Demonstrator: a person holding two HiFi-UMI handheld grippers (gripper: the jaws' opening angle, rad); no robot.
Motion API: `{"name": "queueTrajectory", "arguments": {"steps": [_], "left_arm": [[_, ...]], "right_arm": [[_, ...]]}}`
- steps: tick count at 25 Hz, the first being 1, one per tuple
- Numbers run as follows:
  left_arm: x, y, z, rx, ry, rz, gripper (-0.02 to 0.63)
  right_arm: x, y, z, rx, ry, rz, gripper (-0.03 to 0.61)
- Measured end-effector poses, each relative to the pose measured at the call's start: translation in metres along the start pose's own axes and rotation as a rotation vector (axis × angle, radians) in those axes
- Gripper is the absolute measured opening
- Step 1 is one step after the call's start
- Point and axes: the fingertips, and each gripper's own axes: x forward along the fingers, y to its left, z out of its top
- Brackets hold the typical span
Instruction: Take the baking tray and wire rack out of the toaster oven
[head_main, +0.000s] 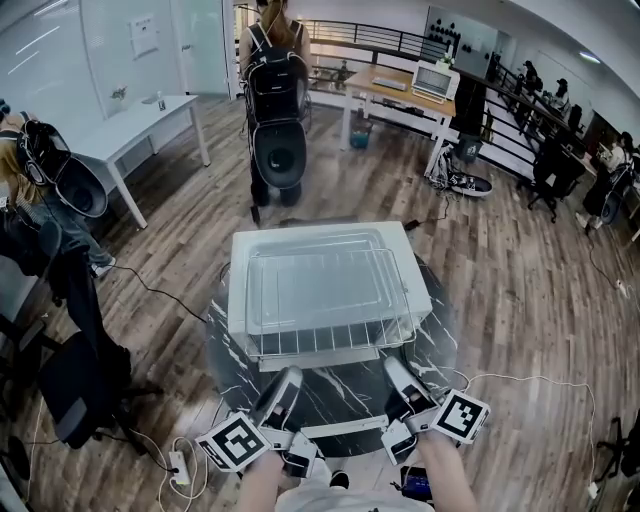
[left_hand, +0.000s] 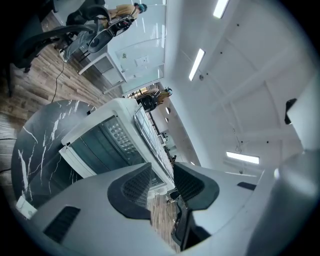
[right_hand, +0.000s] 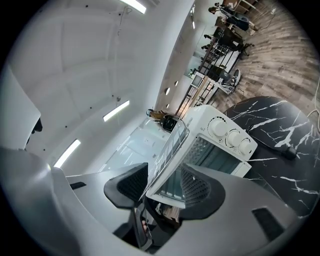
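Note:
A white toaster oven (head_main: 415, 285) stands on a round black marble table (head_main: 340, 400). On its roof lies the wire rack (head_main: 320, 341), its front bars jutting past the oven's front edge, with the shallow silvery baking tray (head_main: 320, 285) resting on it. My left gripper (head_main: 284, 386) and right gripper (head_main: 399, 378) hover over the table just in front of the oven, both open and holding nothing. In the left gripper view the gripper (left_hand: 161, 172) points at the oven (left_hand: 95, 142) and rack (left_hand: 149, 134). The right gripper (right_hand: 165, 181) faces the rack's edge (right_hand: 172, 145) and the knobs (right_hand: 232, 136).
A person with a backpack (head_main: 275, 90) stands beyond the table, another person (head_main: 35, 180) at the left. An office chair (head_main: 75, 390) sits near the table's left side. Cables and a power strip (head_main: 180, 465) lie on the wooden floor. Desks (head_main: 150, 115) stand further back.

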Motion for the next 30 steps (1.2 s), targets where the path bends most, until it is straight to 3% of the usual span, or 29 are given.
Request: {"name": "queueTrajectory", "arguments": {"steps": [5,9,13,18,25,30], "left_arm": [[-0.015,-0.01,-0.015,0.058,0.002,0.008,0.115],[-0.026,-0.021,-0.024,0.149,-0.009,0.013,0.035],[-0.036,-0.034,-0.032,0.258,-0.025,0.02,0.005],[-0.049,-0.047,-0.039,0.467,-0.06,0.054,0.002],[-0.069,-0.073,-0.052,0.81,-0.077,0.077,0.002],[-0.084,-0.096,-0.064,0.977,-0.081,0.069,0.002]], "right_arm": [[-0.02,0.013,-0.002,-0.057,-0.007,0.048,0.136],[-0.038,0.024,-0.003,-0.126,-0.017,0.071,0.055],[-0.06,0.027,-0.005,-0.171,-0.028,0.05,0.014],[-0.083,0.04,-0.001,-0.258,-0.069,0.086,0.002],[-0.116,0.062,0.004,-0.504,-0.118,0.08,0.002],[-0.137,0.076,-0.005,-0.659,-0.125,0.064,0.002]]}}
